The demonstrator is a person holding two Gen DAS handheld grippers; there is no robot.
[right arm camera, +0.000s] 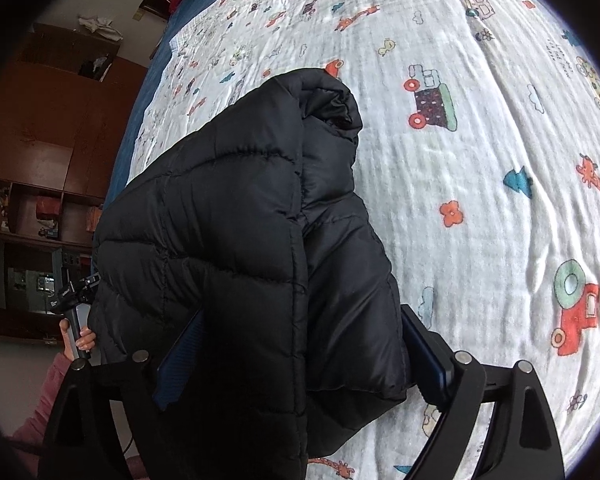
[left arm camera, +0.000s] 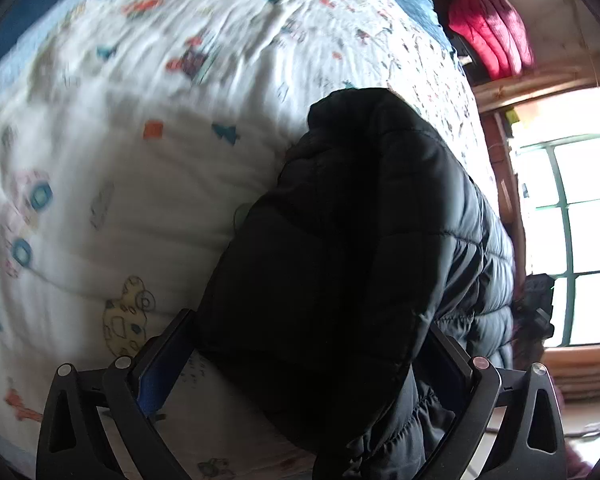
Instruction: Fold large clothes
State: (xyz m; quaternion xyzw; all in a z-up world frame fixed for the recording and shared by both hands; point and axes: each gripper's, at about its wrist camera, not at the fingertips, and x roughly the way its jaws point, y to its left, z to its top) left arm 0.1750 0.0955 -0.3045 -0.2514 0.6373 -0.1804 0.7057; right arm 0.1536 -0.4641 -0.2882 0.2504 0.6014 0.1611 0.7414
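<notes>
The bed quilt carries the whole job, and its loose, wrinkled surface is your first hazard: drag the load across it and the cover is likely to ruck up under the fold. The black puffer jacket sits near the bed edge, bunched into a tall doubled mass between both tools, with its far end resting on the quilt. Its slick, springy padding is likely to push back, so a fold laid down without pressing may spring open or slide apart. The left gripper stands wide and clamps a thick bunch of the jacket, which touches both fingers. If that bite holds only the outer layer, the inner layers may sag out. The right gripper also stands wide with the jacket filling the gap. You cannot tell from either view whether its pads press the fabric or merely flank it, so treat that side as unsecured. Expect poor visibility. The jacket blocks the centre of both views and hides the quilt beneath it, its sleeves, hem and zip. The left wrist view is blurred, and the window is blown out. The lower jacket edge is cut off. In the right wrist view, only the fingers of the hand holding the left tool show.
</notes>
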